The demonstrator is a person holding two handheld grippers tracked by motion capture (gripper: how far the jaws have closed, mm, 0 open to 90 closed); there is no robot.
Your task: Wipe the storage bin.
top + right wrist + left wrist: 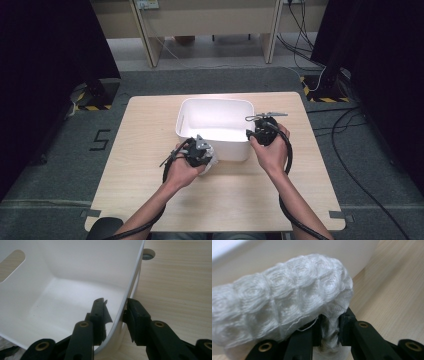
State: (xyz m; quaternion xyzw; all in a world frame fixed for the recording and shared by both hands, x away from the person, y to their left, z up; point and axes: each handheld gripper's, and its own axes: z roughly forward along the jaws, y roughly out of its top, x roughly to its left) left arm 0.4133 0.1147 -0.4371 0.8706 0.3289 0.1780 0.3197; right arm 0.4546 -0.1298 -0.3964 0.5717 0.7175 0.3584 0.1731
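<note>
My cloth [282, 297] is white, woven in a raised grid of puffy squares with loose threads at its edge. My bin [215, 120] is plain white, glossy inside. My jaws are black with brass-coloured rivets. The table [150, 180] is pale wood with fine straight grain. At the upper left of the high view, yellow-black hazard stripes [87, 102] edge grey carpet [45, 170].

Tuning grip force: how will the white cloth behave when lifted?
Likely floppy: the cloth bunches and folds where the left gripper pinches it. Probably light, since a small pinch carries the bundle. The waffle weave and loose threads could snag rather than slip.
</note>
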